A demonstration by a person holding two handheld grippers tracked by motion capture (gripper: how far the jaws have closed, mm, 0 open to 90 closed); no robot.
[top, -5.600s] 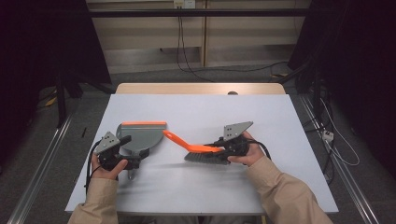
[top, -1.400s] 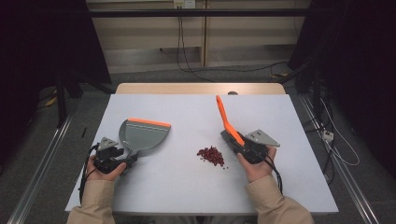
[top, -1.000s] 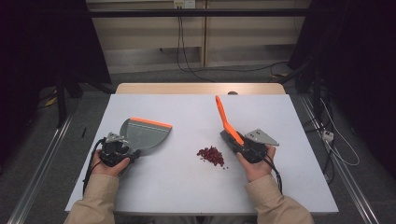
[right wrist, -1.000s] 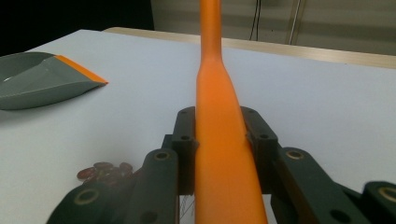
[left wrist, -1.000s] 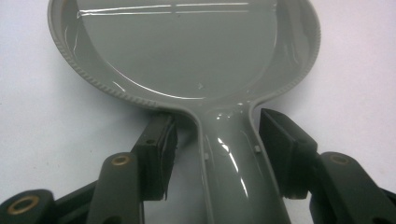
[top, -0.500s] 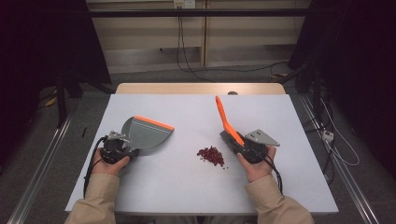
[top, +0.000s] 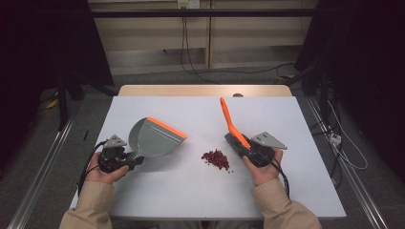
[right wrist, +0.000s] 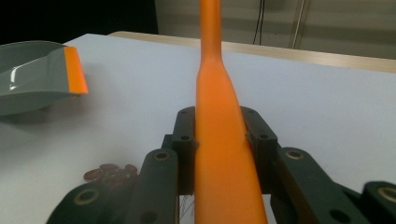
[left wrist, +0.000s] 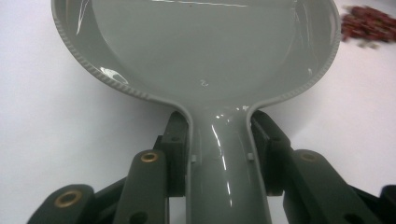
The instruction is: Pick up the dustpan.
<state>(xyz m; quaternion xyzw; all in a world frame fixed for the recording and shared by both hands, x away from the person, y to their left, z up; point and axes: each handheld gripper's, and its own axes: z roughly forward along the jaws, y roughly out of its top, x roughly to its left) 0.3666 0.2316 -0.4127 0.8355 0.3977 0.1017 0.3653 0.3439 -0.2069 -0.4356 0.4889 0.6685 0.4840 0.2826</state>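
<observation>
A grey dustpan was held by its handle between the closed jaws of the left gripper, which had just been closing on it, while the right gripper was clamped on the orange handle of a brush. A small heap of red bits lay on the white table, between the two grippers and nearer the right one. To sweep well, the pan's orange lip would need to be set flat against the table just beside the heap. The pads pressed on the pan's neck were shown close up in the left gripper view; the whole layout was given from above.
</observation>
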